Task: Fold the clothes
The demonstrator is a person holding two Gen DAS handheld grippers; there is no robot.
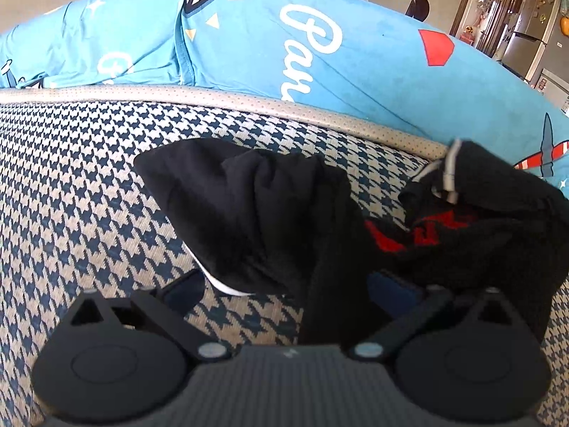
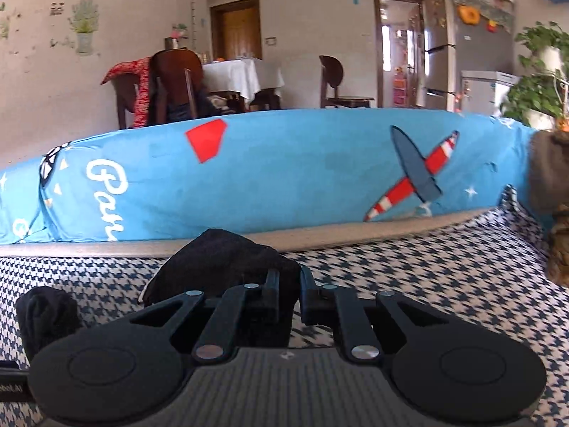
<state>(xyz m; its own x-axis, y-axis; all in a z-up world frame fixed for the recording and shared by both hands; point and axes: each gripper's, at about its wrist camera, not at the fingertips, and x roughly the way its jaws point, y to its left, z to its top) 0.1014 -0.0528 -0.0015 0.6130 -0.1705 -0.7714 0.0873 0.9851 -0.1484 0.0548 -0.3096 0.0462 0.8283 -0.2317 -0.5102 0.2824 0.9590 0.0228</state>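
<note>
A crumpled black garment (image 1: 256,206) with a red print (image 1: 419,235) and a white cord (image 1: 450,167) lies on the houndstooth sofa seat (image 1: 71,195). My left gripper (image 1: 288,284) is open, its fingers wide apart, with a fold of the black cloth running between them down to the gripper body. In the right wrist view, my right gripper (image 2: 288,284) is shut on a raised bunch of the black garment (image 2: 220,259). Another black lump of cloth (image 2: 46,313) sits low at the left.
A blue printed cushion (image 2: 284,178) runs along the back of the seat (image 2: 426,277). Behind it are a dining table with a white cloth (image 2: 242,74), dark chairs (image 2: 334,78), a fridge (image 2: 473,53) and a potted plant (image 2: 540,82). A brown object (image 2: 551,178) stands at the seat's right end.
</note>
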